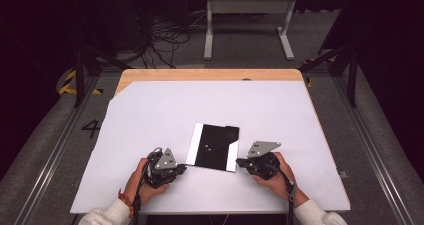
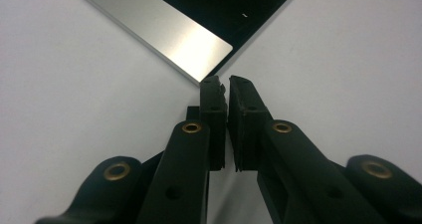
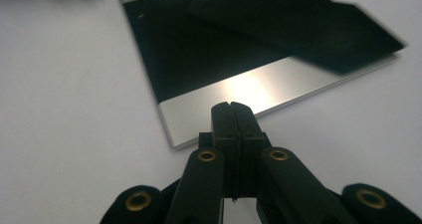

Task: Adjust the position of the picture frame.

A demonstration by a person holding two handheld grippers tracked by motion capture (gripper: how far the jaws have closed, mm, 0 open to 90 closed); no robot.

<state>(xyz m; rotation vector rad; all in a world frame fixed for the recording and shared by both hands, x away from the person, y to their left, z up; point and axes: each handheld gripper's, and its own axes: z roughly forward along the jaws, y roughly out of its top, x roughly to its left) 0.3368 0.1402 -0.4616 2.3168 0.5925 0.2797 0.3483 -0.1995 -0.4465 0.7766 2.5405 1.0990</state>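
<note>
In the left gripper view we see just one near corner of the flat black and silver panel [image 2: 199, 40]; the top edge cuts off the rest. In the right gripper view the panel's far end runs out at the top edge, and a dark sheet [image 3: 298, 25] lying across it is blurred at its right end, so we cannot tell what it is. We cannot tell whether the left gripper [image 2: 225, 84] touches the panel's corner. In the high view the small pale specks on the panel [image 1: 215, 147] are too small to read.
</note>
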